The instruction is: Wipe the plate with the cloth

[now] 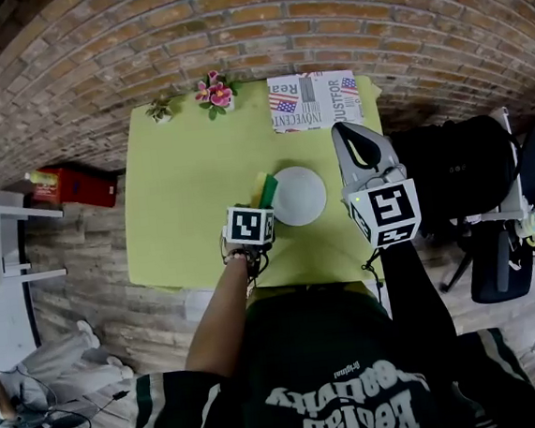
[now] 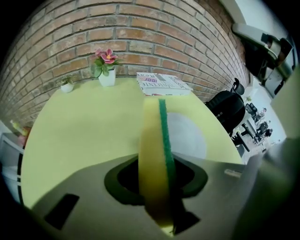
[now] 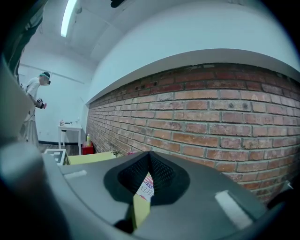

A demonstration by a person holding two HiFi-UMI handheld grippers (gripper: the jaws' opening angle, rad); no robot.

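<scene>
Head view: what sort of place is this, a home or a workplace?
Probably a lab or office staged as a dining corner: a brick wall, a green table with a plate and potted flowers, yet an office chair and black bag stand beside it.

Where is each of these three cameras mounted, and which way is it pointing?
Head view: on the person's head, facing steeply down at the green table, plate, left gripper, right gripper and a forearm.
Left gripper view: on the left gripper, looking along jaws shut on a sponge, across the table to the brick wall.
Right gripper view: on the right gripper, aimed at that wall past its shut jaws.
Shared: head and left gripper views both show plate and sponge.
</scene>
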